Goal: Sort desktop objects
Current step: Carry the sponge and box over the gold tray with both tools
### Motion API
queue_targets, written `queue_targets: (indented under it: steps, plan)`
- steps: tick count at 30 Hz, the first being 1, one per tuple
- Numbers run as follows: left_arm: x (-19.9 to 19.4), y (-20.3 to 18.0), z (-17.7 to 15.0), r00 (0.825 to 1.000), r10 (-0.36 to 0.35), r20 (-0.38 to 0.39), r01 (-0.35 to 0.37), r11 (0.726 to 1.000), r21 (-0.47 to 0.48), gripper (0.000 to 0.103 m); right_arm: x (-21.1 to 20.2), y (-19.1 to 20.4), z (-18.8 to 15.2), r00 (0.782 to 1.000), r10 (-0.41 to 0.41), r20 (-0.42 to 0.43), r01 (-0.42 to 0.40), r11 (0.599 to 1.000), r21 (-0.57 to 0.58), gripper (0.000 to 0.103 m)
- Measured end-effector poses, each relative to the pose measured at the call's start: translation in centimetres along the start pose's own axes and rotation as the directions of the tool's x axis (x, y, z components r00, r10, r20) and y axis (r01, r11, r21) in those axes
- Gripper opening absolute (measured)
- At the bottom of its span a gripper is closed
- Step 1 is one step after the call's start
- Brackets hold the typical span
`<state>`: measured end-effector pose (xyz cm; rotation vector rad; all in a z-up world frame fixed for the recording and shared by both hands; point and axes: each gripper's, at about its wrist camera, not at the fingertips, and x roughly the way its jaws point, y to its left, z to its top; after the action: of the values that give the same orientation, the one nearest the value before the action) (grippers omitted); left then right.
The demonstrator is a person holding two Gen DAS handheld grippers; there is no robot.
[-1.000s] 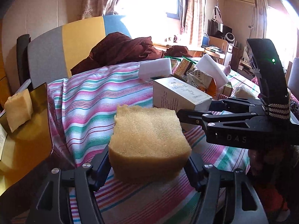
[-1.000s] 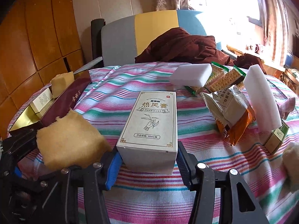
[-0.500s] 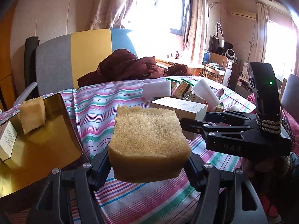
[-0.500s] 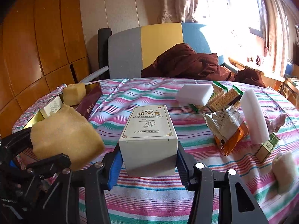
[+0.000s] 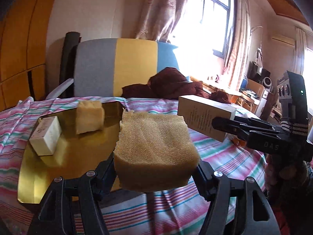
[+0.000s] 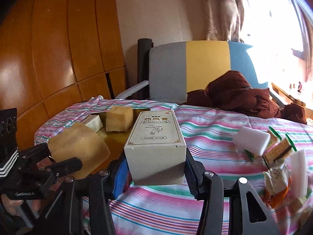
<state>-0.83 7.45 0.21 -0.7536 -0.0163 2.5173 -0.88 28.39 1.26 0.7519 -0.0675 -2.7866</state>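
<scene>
My left gripper (image 5: 155,168) is shut on a large yellow sponge (image 5: 154,146), held in the air at the near right edge of a gold tray (image 5: 78,152). The tray holds a smaller yellow sponge (image 5: 90,116) and a small cream box (image 5: 46,136). My right gripper (image 6: 154,173) is shut on a cream carton with Chinese print (image 6: 156,143), lifted above the striped cloth just right of the tray (image 6: 115,137). Seen from the right wrist, the left gripper (image 6: 60,156) and its sponge (image 6: 78,148) are at the lower left.
On the striped tablecloth (image 6: 211,129) to the right lie a white foam block (image 6: 251,140), cracker packets (image 6: 279,150), a second white block (image 6: 298,171) and an orange snack bag (image 6: 276,184). A chair (image 5: 117,66) with a dark red garment (image 6: 236,96) stands behind.
Both grippers swung left and rose with their loads. The gold tray with its sponge and small box came from the far left edge to right in front of the left gripper.
</scene>
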Motion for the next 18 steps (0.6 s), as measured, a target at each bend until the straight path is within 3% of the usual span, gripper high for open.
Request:
queue_targets:
  steps: [6, 11, 18]
  plan:
    - [0.1, 6.8, 1.9, 0.993, 0.117, -0.036, -0.119, 0.990, -0.070, 0.069, 5.3, 4.0, 2.5, 0.998, 0.009, -0.056, -0.012, 0.997, -0.070, 0.052]
    - [1.7, 10.9, 3.3, 0.981, 0.170, -0.096, -0.180, 0.978, -0.104, 0.069, 9.9, 6.2, 4.2, 0.991, -0.053, -0.126, 0.038, 0.992, -0.119, 0.052]
    - [4.8, 14.7, 4.1, 0.968, 0.155, -0.198, -0.190, 0.967, -0.172, 0.069, 15.6, 7.2, 6.0, 0.965, -0.135, -0.225, 0.098, 0.981, -0.166, 0.052]
